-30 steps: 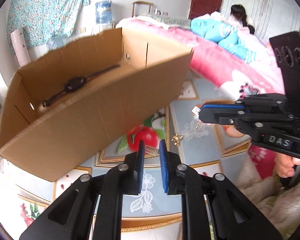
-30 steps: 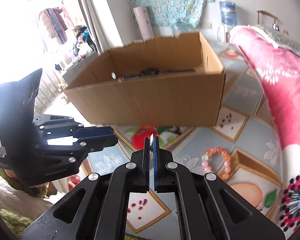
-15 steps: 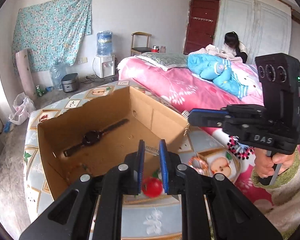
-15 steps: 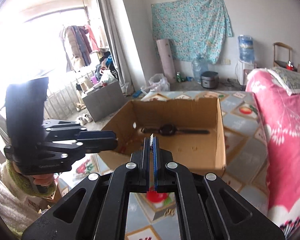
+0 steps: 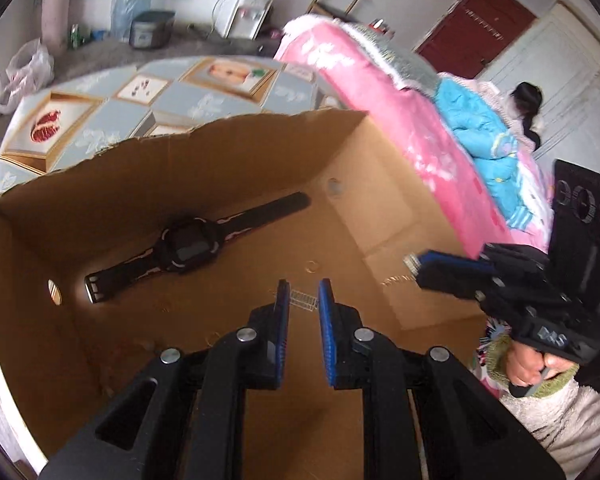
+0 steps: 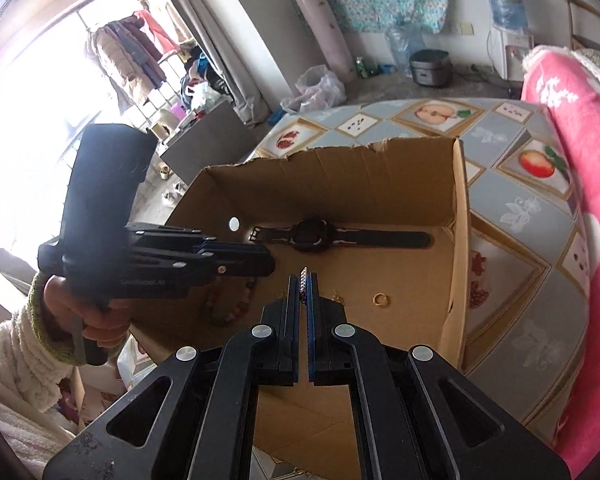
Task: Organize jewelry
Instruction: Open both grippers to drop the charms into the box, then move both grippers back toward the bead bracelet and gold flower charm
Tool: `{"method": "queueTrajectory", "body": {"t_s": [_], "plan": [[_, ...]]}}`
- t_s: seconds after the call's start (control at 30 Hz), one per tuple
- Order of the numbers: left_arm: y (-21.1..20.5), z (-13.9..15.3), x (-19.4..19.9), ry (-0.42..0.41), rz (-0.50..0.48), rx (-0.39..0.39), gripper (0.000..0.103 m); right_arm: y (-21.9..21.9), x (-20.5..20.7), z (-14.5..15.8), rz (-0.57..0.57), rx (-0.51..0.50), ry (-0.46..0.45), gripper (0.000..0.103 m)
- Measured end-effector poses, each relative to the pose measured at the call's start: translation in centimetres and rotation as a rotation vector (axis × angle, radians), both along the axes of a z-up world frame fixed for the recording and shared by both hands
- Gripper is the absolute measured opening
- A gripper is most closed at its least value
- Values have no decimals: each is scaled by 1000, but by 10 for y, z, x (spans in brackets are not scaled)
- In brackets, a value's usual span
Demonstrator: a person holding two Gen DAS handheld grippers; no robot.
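An open cardboard box stands on the patterned table. Inside lie a black wristwatch, a gold ring, a beaded bracelet and a small silver hair clip. My left gripper hovers over the box floor with its jaws slightly apart and nothing between them; the clip lies below its tips. My right gripper is over the box, shut on a small beaded jewelry piece.
The table carries a fruit-pattern cloth. A pink bed runs along the right side, close to the box. A person sits on the bed.
Both grippers rose from table level beside the box and moved over its opening, now tilted down into it. The right gripper kept its small piece. The box has not moved.
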State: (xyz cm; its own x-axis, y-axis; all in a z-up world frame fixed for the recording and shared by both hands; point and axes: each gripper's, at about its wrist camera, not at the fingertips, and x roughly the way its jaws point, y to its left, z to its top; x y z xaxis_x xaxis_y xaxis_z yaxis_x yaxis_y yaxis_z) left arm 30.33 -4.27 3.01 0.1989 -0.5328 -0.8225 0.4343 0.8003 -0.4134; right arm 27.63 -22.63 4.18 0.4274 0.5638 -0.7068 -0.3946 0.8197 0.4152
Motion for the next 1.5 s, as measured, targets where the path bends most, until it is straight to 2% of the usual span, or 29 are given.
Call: {"method": "queueTrajectory", "body": {"t_s": [0.1, 0.2, 0.23, 0.3, 0.43, 0.63, 0.77, 0.93, 1.13, 1.3, 1.4, 1.5], "plan": [[-3, -19, 23, 88, 6, 29, 14, 7, 0, -4, 39, -8, 24, 1], [-7, -33, 36, 123, 7, 73, 14, 15, -4, -9, 84, -20, 51, 4], [-8, -39, 40, 164, 10, 74, 14, 17, -4, -11, 94, -25, 62, 5], [-9, -46, 47, 191, 24, 90, 14, 18, -3, -14, 101, -32, 74, 6], [-9, -48, 50, 198, 41, 100, 14, 10, -2, -10, 77, 12, 76, 9], [-6, -50, 49, 222, 56, 78, 15, -10, -12, 7, 12, 62, 25, 11], [-4, -47, 48, 240, 65, 49, 26, -25, -22, 22, -41, 78, -14, 21], [0, -31, 40, 204, 82, 30, 27, -40, -41, 36, -101, 84, -51, 29], [11, 12, 11, 68, 88, -5, 28, -52, -68, 45, -174, 77, -106, 44], [34, 53, -40, -82, 71, -50, 37, -62, -102, 43, -227, 83, -124, 52], [50, 68, -80, -160, 54, -51, 49, -66, -123, 33, -263, 82, -106, 54], [62, 74, -118, -192, 34, -65, 60, -65, -142, 19, -286, 72, -74, 54]]}}
